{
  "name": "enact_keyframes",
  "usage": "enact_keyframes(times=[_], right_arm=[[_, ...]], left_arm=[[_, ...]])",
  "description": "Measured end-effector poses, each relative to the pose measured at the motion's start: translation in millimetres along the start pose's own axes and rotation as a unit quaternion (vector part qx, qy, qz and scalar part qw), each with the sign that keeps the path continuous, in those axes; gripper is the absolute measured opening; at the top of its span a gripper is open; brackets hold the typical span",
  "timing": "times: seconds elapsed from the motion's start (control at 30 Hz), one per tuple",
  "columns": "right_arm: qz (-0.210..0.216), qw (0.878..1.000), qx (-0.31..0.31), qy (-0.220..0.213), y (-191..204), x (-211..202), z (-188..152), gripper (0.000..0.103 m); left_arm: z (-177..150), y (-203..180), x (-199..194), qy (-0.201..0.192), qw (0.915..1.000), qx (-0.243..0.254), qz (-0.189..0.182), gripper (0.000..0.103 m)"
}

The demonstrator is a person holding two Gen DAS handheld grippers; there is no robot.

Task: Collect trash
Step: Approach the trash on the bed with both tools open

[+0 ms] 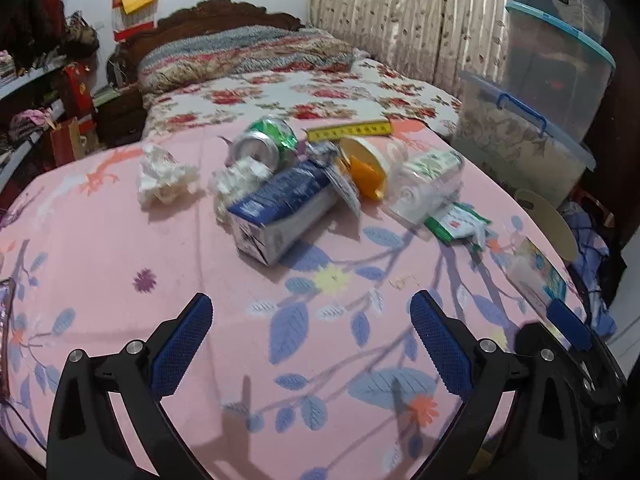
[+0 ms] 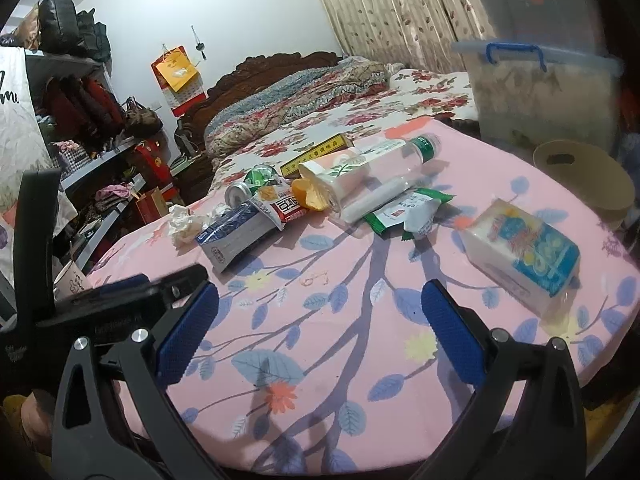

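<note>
Both held above the pink floral blanket (image 1: 120, 264), left gripper (image 1: 311, 338) and right gripper (image 2: 320, 330), fingers spread wide and gripping nothing. Ahead, heaped mid-blanket: blue-and-white carton (image 1: 276, 216), green can (image 1: 266, 142), crumpled tissue (image 1: 166, 178), clear plastic bottle (image 1: 426, 178), green wrapper (image 1: 456, 222). Nearer the right gripper, apart from the heap, a tissue pack (image 2: 524, 252).

The left gripper (image 1: 311, 344) has its jaws spread wide, blue pads (image 1: 182, 346) facing each other with nothing between them. The right gripper (image 2: 320, 334) is likewise spread wide, its pads (image 2: 454, 336) holding nothing. In the right wrist view, the left gripper sits just beside the right one's left jaw.
</note>
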State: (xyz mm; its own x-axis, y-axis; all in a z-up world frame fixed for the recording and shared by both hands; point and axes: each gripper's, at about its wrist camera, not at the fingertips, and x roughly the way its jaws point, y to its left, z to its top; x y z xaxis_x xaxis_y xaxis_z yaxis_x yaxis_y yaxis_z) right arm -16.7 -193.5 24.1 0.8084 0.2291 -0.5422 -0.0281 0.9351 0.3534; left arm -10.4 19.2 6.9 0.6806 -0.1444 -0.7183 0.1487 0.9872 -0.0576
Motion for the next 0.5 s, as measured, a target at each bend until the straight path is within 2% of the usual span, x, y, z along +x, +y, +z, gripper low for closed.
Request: enact_keyframes(times=[0.23, 0.5], right_arm=[[-0.001, 1.0, 0.004, 0.004, -1.2, 0.8, -1.3, 0.1], [0.004, 1.0, 0.017, 0.014, -5.8, 4.8, -2.6, 0.1]], left_arm=[[6.2, 12.0, -6.0, -0.037, 0.9981, 0.004, 0.048, 0.095], [1.0, 28.7, 3.7, -0.009, 0.9982, -0.024, 0.055, 0.095]])
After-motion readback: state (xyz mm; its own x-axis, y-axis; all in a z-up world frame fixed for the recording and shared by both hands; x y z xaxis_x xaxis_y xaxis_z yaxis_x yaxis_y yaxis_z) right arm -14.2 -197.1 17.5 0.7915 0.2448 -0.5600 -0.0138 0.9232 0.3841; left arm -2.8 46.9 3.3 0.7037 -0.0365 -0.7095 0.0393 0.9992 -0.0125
